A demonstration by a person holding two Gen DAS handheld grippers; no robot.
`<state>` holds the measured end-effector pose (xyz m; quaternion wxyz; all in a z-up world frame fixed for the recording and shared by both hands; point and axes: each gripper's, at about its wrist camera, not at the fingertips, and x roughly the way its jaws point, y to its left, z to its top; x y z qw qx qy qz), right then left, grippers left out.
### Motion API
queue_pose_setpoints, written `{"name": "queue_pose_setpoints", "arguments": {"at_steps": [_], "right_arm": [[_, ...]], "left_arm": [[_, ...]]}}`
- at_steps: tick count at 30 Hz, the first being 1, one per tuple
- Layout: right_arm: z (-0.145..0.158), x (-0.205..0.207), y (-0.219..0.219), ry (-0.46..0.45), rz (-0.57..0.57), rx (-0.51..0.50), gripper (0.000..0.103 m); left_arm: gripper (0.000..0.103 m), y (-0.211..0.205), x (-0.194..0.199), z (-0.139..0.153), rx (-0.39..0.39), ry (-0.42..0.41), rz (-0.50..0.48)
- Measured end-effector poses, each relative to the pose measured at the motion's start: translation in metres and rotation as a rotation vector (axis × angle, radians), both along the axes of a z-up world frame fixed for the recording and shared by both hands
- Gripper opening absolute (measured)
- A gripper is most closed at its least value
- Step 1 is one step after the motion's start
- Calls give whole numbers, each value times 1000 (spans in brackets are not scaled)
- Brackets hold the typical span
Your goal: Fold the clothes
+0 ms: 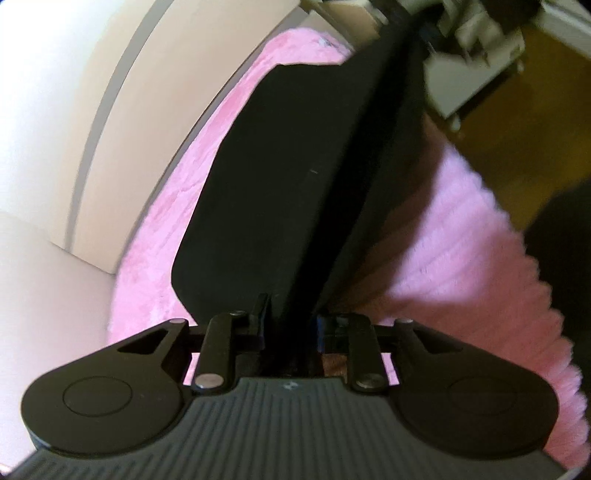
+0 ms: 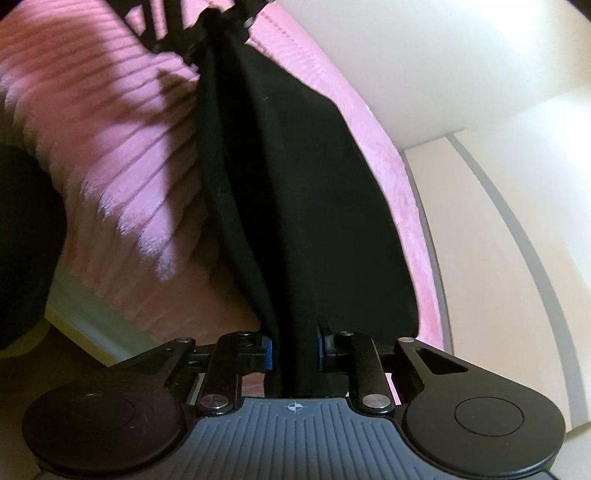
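Left wrist and right wrist views: each claw [image 1: 290,325] [image 2: 294,350] clenched on black garment [image 1: 280,192] above pink blanket [image 1: 461,251].

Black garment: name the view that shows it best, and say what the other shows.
Left wrist view: the black garment shows a broad flat panel with a clear outline on the pink blanket. The right wrist view shows it bunched in folds, stretched toward the left gripper.

You have a fluffy pink ribbed blanket [image 1: 461,236] spread below, its fringe edge over a brown wooden floor [image 1: 535,110]. Cream wall panels with a grey strip [image 2: 491,221] stand beside it. A blurred white boxy object [image 1: 476,70] sits on the floor beyond.
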<state>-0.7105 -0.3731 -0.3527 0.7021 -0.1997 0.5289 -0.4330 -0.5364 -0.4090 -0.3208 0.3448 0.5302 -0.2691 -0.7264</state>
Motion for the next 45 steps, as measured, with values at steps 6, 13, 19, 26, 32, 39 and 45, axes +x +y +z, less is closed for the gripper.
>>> {"name": "queue_pose_setpoints", "arguments": {"at_steps": [6, 13, 19, 26, 32, 39, 45], "right_arm": [[18, 1, -4, -22, 8, -1, 19], [33, -11, -4, -38, 26, 68, 18], [114, -17, -31, -64, 29, 285, 17], [227, -27, -64, -83, 85, 505, 16], [282, -28, -83, -89, 76, 613, 16], [326, -42, -124, -97, 1, 564, 16], [361, -86, -223, -89, -10, 411, 16]], "left_arm": [[30, 6, -5, -30, -112, -109, -37], [18, -7, 0, -35, -99, -111, -118], [15, -39, -12, 45, 120, -105, -67], [15, -58, -25, 159, 397, -139, -6], [16, -78, -27, 213, 503, -108, 27], [16, -127, -40, 258, 429, -86, -60], [16, -249, -95, 292, 275, -76, -58]]}}
